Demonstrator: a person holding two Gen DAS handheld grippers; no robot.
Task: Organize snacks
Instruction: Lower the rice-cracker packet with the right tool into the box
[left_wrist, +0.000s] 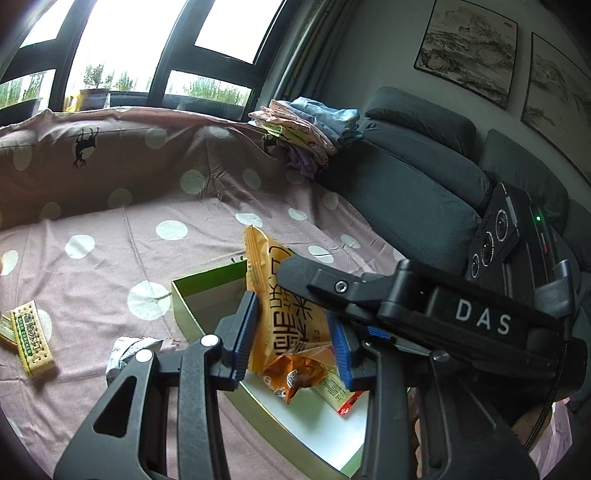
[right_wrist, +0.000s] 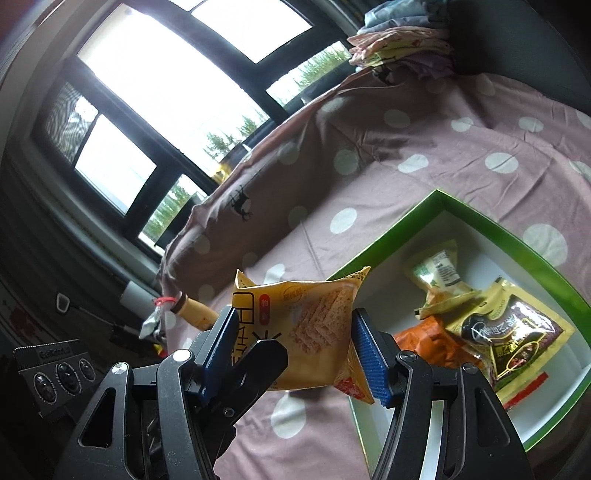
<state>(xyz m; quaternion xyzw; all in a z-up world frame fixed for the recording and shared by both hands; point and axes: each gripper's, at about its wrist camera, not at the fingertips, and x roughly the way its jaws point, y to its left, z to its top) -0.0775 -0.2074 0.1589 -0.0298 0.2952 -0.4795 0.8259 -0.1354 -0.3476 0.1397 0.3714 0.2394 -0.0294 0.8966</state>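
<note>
Both tongs are clenched on one yellow cracker packet (right_wrist: 306, 332) — left tongs (left_wrist: 291, 339) and right tongs (right_wrist: 295, 350) pinching opposite edges, its long axis spanning them. The green-walled box (right_wrist: 491, 229), white inside, lies just beyond and below — crinkly foil packs already in it.

A large black-framed window (left_wrist: 122, 48) fills the far wall, bright with daylight, green trees beyond it; two framed landscape paintings (left_wrist: 469, 51) hang on the grey wall. A dark grey sofa (left_wrist: 417, 173) stands below them; folded clothes (left_wrist: 306, 129) lie stacked beside it on a pink polka-dot sheet (left_wrist: 122, 229).
</note>
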